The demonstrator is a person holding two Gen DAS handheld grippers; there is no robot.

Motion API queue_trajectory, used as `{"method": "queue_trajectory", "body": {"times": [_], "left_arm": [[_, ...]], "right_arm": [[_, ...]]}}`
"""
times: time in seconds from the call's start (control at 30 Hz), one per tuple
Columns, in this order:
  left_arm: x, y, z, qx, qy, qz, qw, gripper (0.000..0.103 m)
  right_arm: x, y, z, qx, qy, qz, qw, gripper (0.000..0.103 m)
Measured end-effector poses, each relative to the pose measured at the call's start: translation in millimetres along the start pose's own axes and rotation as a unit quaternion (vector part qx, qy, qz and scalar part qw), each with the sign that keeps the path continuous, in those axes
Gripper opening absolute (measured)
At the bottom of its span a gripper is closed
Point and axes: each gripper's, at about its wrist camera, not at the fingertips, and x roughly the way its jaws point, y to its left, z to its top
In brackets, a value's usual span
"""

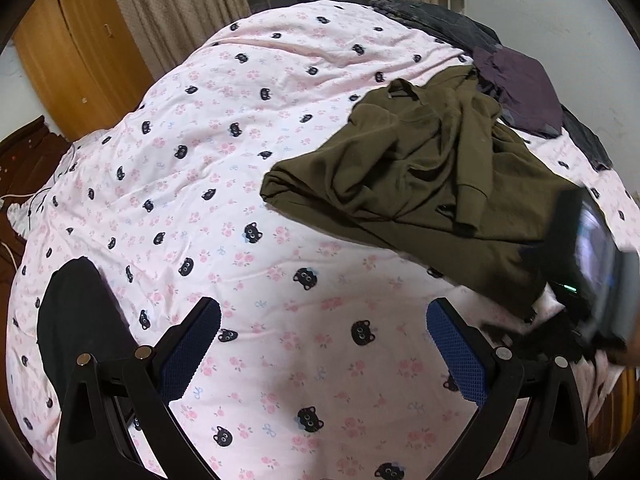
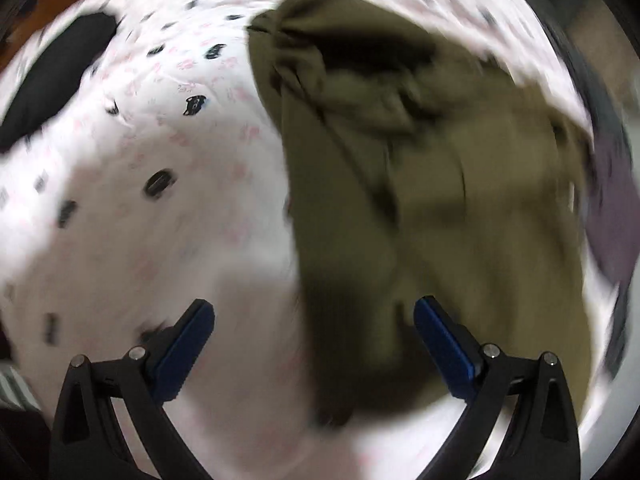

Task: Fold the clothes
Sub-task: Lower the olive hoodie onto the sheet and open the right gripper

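An olive-green garment (image 1: 432, 176) lies crumpled on the pink cat-print bedsheet (image 1: 224, 184), right of centre in the left wrist view. My left gripper (image 1: 322, 320) is open and empty over bare sheet, short of the garment. The right gripper's body (image 1: 592, 264) shows blurred at the garment's near right edge. In the blurred right wrist view the olive garment (image 2: 440, 184) fills the centre and right, and my right gripper (image 2: 314, 316) is open with the garment's near edge between its fingers, not clamped.
A black garment (image 1: 76, 320) lies at the left of the sheet, also in the right wrist view (image 2: 52, 80). Dark purple (image 1: 520, 88) and dark grey clothes (image 1: 432, 20) lie behind the olive one. A wooden wardrobe (image 1: 76, 48) and curtains (image 1: 184, 4) stand beyond the bed.
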Motion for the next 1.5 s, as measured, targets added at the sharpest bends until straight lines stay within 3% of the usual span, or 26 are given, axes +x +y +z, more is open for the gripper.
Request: {"method": "queue_trajectory", "body": {"times": [0.17, 0.3, 0.4, 0.47, 0.8, 1.17, 1.23, 1.3, 1.33, 1.4, 1.5], "left_arm": [[-2.3, -16.0, -5.7, 0.017, 0.006, -0.016, 0.9997, 0.102], [-4.5, -32.4, -7.4, 0.034, 0.008, -0.029, 0.999, 0.102], [-9.8, -43.7, -5.1, 0.045, 0.0, -0.041, 0.9981, 0.102], [-13.3, -48.6, -3.3, 0.05, -0.005, -0.046, 0.9977, 0.102], [-18.3, -52.3, -1.2, 0.051, -0.013, -0.054, 0.9972, 0.102], [-19.2, -50.9, -2.9, 0.048, -0.013, -0.052, 0.9974, 0.102], [-18.7, -51.1, -4.0, 0.046, -0.011, -0.052, 0.9975, 0.102], [-18.6, -51.9, -4.9, 0.045, -0.01, -0.054, 0.9975, 0.102], [-18.7, -52.5, -5.3, 0.044, -0.009, -0.055, 0.9974, 0.102], [-19.5, -53.6, -6.0, 0.045, -0.009, -0.056, 0.9973, 0.102], [-21.5, -53.9, -6.3, 0.047, -0.012, -0.058, 0.9972, 0.102]], "right_arm": [[-11.9, -13.3, -48.4, 0.128, -0.001, 0.043, 0.991, 0.101], [-10.5, -41.5, -53.1, 0.227, -0.03, 0.078, 0.97, 0.097], [-3.4, -68.5, -51.1, 0.292, -0.042, 0.116, 0.948, 0.058], [-2.4, -78.8, -49.8, 0.311, -0.046, 0.128, 0.941, 0.057], [-33.1, -93.6, -56.9, 0.333, -0.081, 0.142, 0.929, 0.058], [-1.9, -105.6, -55.9, 0.345, -0.063, 0.157, 0.923, 0.057], [1.7, -106.2, -55.0, 0.348, -0.068, 0.172, 0.919, 0.049], [3.5, -101.4, -48.2, 0.333, -0.071, 0.185, 0.922, 0.027], [5.4, -98.6, -44.6, 0.329, -0.069, 0.189, 0.923, 0.022], [9.8, -93.5, -38.4, 0.323, -0.063, 0.195, 0.924, 0.003], [20.2, -85.6, -31.6, 0.314, -0.046, 0.209, 0.925, 0.003]]}}
